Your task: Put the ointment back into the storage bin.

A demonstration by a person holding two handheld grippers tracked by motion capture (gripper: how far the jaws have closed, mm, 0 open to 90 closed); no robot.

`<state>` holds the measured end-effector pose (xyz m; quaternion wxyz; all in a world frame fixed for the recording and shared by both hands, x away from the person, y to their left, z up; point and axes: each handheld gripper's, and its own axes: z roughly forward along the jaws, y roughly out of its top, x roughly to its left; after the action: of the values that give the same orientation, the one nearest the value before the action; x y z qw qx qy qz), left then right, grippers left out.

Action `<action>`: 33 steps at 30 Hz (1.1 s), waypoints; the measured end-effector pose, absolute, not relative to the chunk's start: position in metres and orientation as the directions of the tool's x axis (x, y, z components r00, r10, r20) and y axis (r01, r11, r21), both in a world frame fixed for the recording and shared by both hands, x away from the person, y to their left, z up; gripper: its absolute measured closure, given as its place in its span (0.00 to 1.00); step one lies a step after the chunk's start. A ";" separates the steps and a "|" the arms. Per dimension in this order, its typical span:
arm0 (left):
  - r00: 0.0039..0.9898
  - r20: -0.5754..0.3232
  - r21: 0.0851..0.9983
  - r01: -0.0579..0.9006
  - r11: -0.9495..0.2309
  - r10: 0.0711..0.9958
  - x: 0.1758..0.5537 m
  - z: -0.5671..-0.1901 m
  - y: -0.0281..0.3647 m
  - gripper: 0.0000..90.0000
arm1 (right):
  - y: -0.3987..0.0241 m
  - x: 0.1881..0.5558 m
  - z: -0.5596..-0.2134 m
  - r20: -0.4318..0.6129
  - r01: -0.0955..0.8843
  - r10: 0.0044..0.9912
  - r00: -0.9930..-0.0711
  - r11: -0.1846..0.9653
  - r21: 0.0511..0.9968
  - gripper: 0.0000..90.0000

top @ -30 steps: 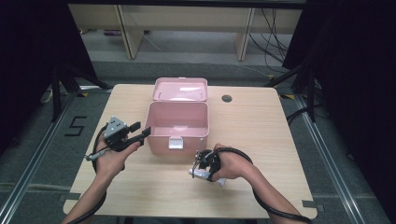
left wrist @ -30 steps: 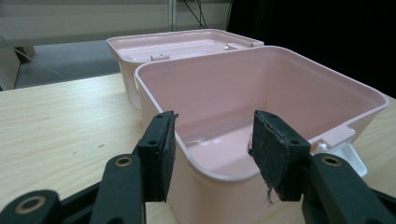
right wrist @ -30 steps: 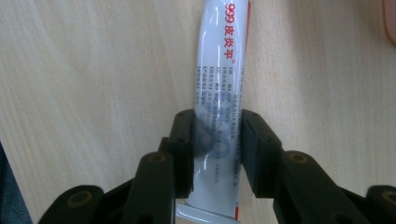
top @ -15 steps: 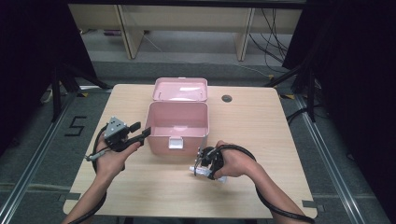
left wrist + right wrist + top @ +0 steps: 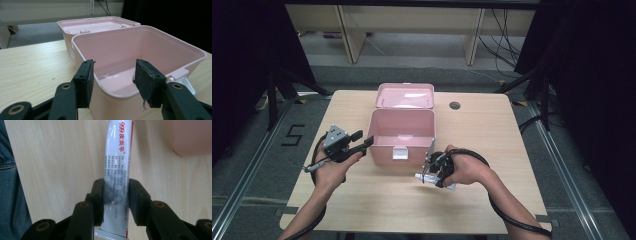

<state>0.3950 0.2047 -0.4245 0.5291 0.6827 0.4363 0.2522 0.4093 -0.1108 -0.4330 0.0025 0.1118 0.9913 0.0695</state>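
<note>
Since the earlier pictures, the right gripper (image 5: 430, 169) has come up a little off the table (image 5: 492, 125), and the white tube (image 5: 117, 177) has come up with it. Its 2 black jaws are closed on the tube, 1 on each side, with the red writing on the tube pointing away from the hand. In the high view the tube (image 5: 432, 177) hangs near the front edge of the table, just in front of the right front corner of the pink box (image 5: 402, 132).

That lift likely means the tube is picked up now, and the next job is to carry it over the box and put it inside.

The box sits in the middle of the table. Its lid (image 5: 405, 95) is open and lies back toward the far edge. The box looks bare inside.

The left gripper (image 5: 362, 142) has not moved. It waits at the left front corner of the box (image 5: 140, 50). Its jaws are apart, 1 outside the wall and 1 over the inside, and they do not squeeze it.
</note>
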 end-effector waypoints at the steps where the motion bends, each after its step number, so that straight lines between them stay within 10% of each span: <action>1: 0.492 -0.117 0.942 0.329 -0.060 0.863 0.395 -0.424 0.205 0.55 | -0.110 0.409 -0.432 0.009 0.225 0.225 -0.974 0.965 0.134 0.77; 33: 0.492 -0.110 0.942 0.330 -0.068 0.864 0.395 -0.423 0.205 0.55 | -0.109 0.419 -0.401 -0.032 0.166 0.173 -0.984 0.973 0.160 0.77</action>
<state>0.3954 0.2054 -0.4231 0.5259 0.6852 0.4354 0.2538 0.4190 -0.1087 -0.4009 0.0228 0.0854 0.9930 0.0788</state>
